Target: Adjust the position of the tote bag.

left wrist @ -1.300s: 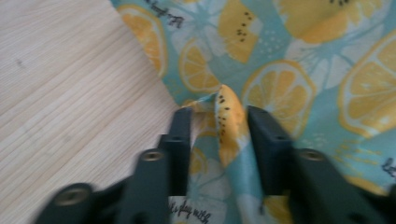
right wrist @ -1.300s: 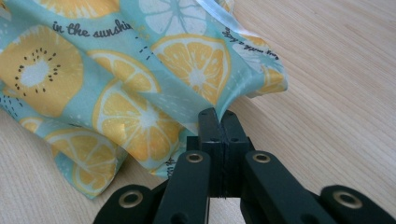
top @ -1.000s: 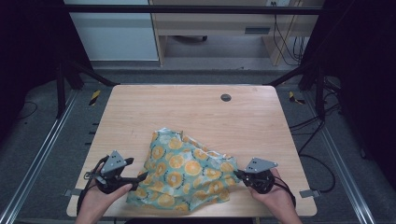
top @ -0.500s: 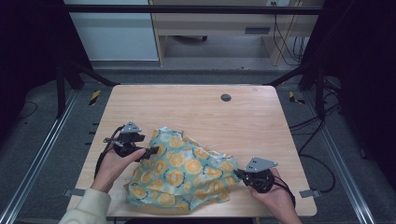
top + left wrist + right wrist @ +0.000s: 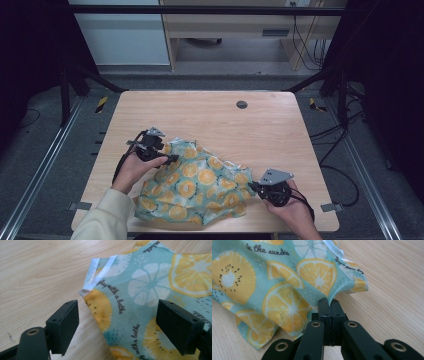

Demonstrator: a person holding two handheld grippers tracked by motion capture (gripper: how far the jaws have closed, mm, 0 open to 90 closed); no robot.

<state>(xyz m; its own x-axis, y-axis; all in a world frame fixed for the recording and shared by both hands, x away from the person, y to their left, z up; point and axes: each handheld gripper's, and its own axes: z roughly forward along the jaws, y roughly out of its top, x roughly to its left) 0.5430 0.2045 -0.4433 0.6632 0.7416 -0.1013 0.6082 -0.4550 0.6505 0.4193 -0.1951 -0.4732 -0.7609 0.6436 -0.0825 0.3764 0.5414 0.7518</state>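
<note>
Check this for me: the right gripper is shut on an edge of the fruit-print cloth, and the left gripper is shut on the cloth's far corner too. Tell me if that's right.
Not quite. The right gripper is shut on an edge of the fruit-print cloth, but the left gripper is open, not shut: in the left gripper view its jaws stand wide apart on either side of the cloth's corner, not pressing on it.

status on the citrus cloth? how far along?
Early. Done: right tongs clamped on the cloth's edge. In hand: left tongs open, straddling a hemmed corner without pinching it. Left: grip that corner; the cloth lies rumpled on the table, unfolded.
</note>
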